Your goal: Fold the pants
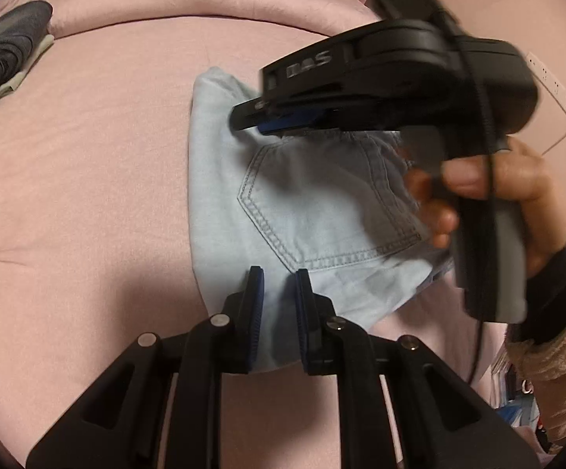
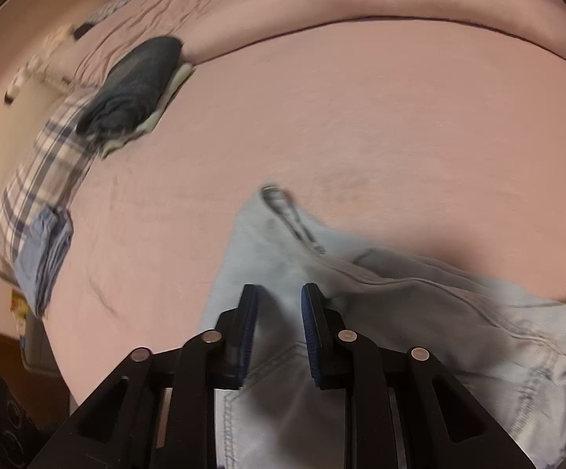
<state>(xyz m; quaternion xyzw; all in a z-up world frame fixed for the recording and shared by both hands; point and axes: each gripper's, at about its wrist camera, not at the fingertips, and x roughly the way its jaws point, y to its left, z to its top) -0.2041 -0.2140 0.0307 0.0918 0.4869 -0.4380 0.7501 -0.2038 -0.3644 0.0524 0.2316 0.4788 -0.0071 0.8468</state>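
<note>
Light blue denim pants [image 1: 306, 211] lie folded into a compact bundle on the pink bed sheet [image 1: 87, 179], back pocket facing up. My left gripper [image 1: 277, 273] is open, its fingertips just over the near edge of the bundle, holding nothing. My right gripper shows in the left wrist view [image 1: 243, 117], hovering over the bundle's far left corner. In the right wrist view the right gripper [image 2: 279, 293] is open and empty above the pants [image 2: 361, 312], whose waistband zipper [image 2: 283, 203] points away.
A dark folded garment [image 1: 5, 51] lies on a pale cloth at the far left of the bed; it also shows in the right wrist view [image 2: 134, 86]. A plaid cloth [image 2: 40, 172] and a blue folded garment [image 2: 44, 250] lie at the bed's left edge. A pink duvet roll [image 1: 204, 4] runs along the back.
</note>
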